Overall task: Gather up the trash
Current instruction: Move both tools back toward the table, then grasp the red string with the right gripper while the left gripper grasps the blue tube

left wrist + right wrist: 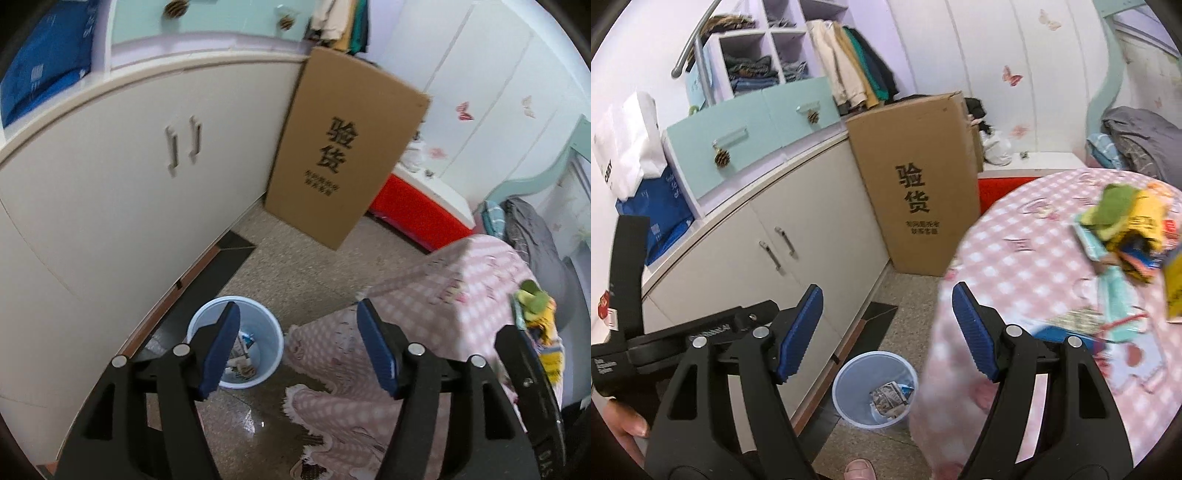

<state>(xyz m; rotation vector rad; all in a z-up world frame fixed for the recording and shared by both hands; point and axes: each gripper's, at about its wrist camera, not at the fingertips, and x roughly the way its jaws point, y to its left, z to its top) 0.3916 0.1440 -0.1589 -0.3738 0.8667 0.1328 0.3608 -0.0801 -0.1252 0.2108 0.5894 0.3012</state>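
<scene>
A pale blue bin point(236, 350) stands on the floor beside the white cabinets, with crumpled wrappers point(242, 360) in its bottom. My left gripper point(295, 314) hangs open above and just right of the bin, nothing between its blue pads. My right gripper point(886, 295) is open too and empty, over the edge of the pink checked tablecloth point(1034, 258). The bin point(873, 391) and its wrappers point(890, 400) lie below it. A pile of coloured wrappers and packets point(1126, 229) sits on the table to the right. The same pile point(535, 317) shows at the right edge of the left wrist view.
A tall cardboard box point(916, 184) leans against the white cabinet point(775, 266). A red chest point(413, 214) stands behind the table. The left gripper's body point(683, 332) and a hand point(624, 428) are at the lower left, a foot point(858, 469) on the floor near the bin.
</scene>
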